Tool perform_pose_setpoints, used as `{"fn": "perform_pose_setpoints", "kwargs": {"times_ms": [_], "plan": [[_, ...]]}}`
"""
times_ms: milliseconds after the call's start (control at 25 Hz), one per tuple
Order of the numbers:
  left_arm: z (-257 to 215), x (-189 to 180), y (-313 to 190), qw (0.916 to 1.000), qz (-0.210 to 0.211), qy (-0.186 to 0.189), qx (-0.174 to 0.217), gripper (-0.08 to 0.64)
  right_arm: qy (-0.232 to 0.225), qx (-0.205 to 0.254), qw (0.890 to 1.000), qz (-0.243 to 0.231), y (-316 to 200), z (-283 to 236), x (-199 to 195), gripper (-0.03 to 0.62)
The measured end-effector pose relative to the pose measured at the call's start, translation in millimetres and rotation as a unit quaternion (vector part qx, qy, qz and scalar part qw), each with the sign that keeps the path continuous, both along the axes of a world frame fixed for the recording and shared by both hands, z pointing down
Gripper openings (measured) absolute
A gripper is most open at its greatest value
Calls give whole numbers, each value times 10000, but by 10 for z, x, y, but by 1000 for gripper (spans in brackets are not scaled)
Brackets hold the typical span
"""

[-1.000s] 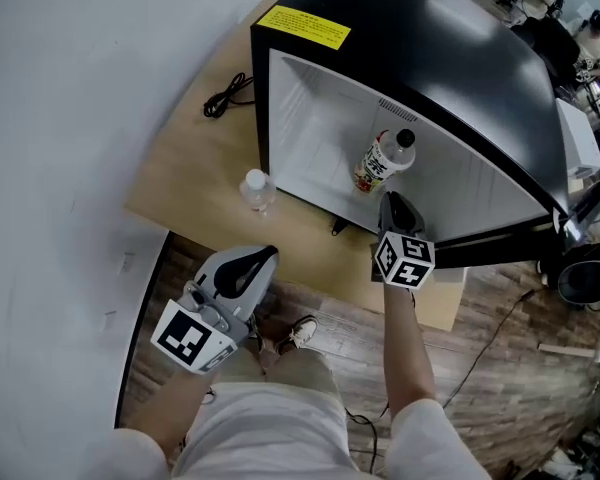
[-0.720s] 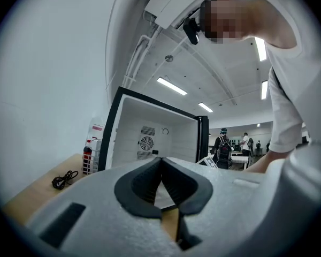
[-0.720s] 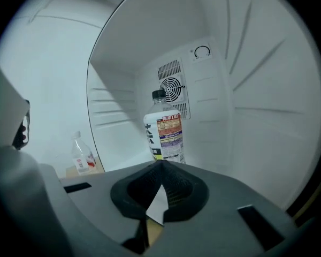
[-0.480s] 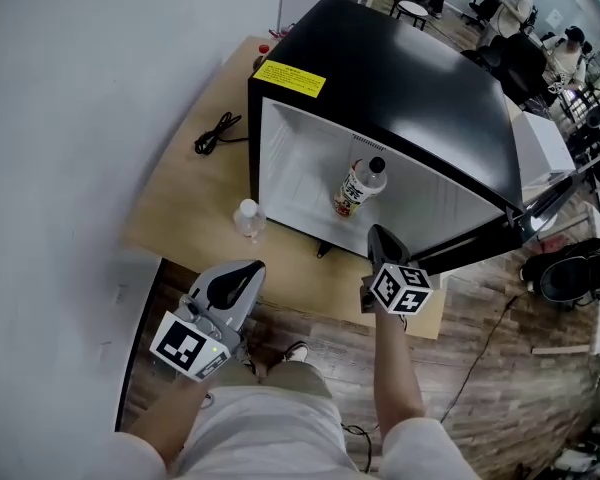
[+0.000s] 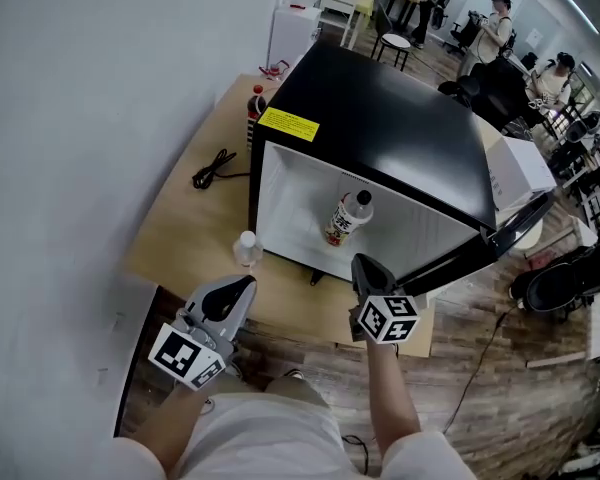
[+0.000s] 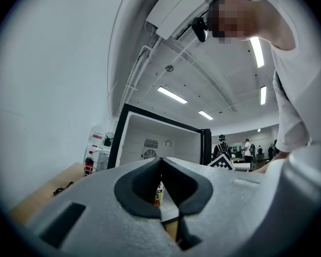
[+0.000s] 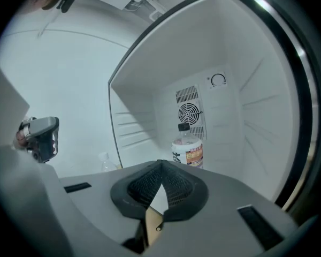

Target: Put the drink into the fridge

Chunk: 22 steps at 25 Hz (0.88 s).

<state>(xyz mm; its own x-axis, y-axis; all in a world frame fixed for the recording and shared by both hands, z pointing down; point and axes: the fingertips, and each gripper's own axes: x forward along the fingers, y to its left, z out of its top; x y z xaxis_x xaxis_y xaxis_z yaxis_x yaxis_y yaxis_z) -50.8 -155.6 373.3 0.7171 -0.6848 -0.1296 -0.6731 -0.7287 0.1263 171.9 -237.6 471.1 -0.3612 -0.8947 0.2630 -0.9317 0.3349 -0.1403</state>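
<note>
The drink (image 5: 347, 218), a clear bottle with a black cap and a red and white label, stands upright inside the open black fridge (image 5: 380, 128). In the right gripper view the drink (image 7: 188, 146) stands ahead, in front of the back-wall fan. My right gripper (image 5: 365, 265) hovers outside the fridge opening, shut and empty, apart from the bottle; its jaws (image 7: 160, 165) meet at the tips. My left gripper (image 5: 242, 286) hangs near the table's front edge, shut on nothing (image 6: 161, 162).
A small clear bottle (image 5: 246, 249) stands on the wooden table (image 5: 180, 228) just left of the fridge opening. A black cable (image 5: 215, 171) and a cola bottle (image 5: 256, 108) lie farther back. The fridge door (image 5: 520, 223) swings out at right. People sit at desks beyond.
My right gripper has drawn back out of the fridge toward me, leaving the drink standing inside. The view has pulled away; both grippers sit lower and farther from the fridge.
</note>
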Motion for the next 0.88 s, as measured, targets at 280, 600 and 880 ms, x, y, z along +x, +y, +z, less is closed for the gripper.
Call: {"fn": "perform_pose_setpoints", "kwargs": {"times_ms": [280,600,880], "plan": [[-36,-68,-47,10000,53,30,14,14,36,261,9996,-27,87,-294,-77,2],[-182,-110,-85,9998,40,42,170,14,96,643,9979,4,238,-704,-54,2],[-306,-167,-95,9995,-28,5,313,14,-61,1072,9942,70,427,-1084,-27,3]]}}
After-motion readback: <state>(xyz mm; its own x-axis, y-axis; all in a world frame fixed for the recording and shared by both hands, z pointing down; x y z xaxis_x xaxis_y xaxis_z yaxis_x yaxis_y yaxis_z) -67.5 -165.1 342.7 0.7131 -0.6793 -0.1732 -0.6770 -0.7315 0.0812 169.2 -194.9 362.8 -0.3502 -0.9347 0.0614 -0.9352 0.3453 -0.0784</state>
